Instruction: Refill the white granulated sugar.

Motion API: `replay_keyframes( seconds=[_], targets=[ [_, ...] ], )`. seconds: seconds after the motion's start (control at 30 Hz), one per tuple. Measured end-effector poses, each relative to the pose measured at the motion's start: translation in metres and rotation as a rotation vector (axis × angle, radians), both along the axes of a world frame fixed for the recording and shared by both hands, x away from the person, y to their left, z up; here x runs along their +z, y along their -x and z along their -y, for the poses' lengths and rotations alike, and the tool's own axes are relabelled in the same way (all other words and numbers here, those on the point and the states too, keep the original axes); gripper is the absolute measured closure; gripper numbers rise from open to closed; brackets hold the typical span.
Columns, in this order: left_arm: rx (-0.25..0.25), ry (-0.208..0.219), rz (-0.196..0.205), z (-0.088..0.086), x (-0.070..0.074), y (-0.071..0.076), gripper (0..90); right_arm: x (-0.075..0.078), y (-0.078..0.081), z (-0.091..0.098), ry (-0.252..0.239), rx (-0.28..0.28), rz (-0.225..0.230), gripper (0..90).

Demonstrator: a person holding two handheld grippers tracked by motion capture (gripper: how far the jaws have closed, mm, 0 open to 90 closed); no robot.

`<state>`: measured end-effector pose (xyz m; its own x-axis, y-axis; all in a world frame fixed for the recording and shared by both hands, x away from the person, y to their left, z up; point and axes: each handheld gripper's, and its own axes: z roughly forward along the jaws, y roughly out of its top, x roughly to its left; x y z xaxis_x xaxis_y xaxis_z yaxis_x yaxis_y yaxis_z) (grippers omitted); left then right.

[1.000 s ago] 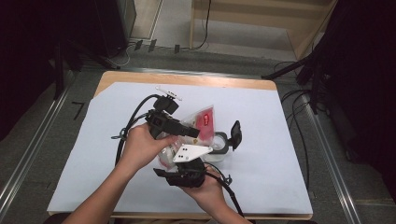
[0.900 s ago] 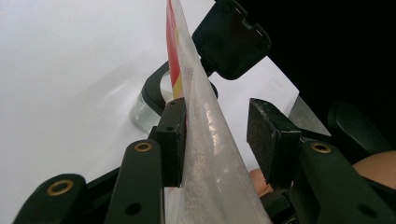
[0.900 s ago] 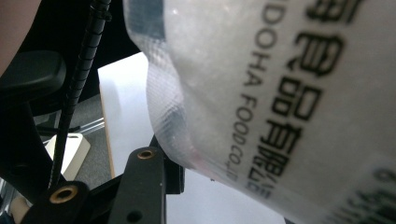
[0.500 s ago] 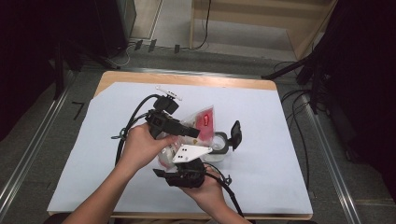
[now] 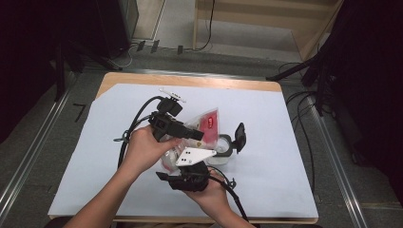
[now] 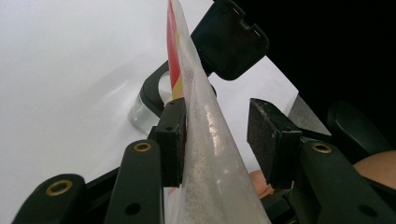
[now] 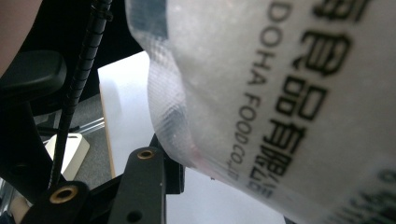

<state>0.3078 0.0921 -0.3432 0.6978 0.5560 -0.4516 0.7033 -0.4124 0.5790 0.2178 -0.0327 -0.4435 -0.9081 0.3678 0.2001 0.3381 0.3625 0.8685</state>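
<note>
Both tongs at pouch (image 5: 207, 122) — jar (image 5: 223, 145) (open) beside

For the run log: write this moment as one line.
left gripper: pouch between jaws, touching one pad | right gripper: under pouch | jar: on table, lid open

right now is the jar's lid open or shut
Open. The black flip lid stands up, hinged back from the clear jar, beside the bag held over it.

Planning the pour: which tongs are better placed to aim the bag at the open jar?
Probably left: its tongs straddle the bag with the jar just beyond them.
</note>
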Motion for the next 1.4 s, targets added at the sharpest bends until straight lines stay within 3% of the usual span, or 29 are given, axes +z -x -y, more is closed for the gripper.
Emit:
replay_keyframes(
  seconds=[0.97,1.4],
  targets=[
    [-0.006,-0.003,0.013,0.0013,0.0008,0.0006,58.5,-0.0005,0.001,-0.0003,-0.001,-0.005,0.009,62.7],
    [0.014,0.0,0.013,-0.0025,0.0019,0.0001,58.4,0.0003,-0.0021,-0.0039,-0.002,0.0,0.01,62.7]
  ],
)
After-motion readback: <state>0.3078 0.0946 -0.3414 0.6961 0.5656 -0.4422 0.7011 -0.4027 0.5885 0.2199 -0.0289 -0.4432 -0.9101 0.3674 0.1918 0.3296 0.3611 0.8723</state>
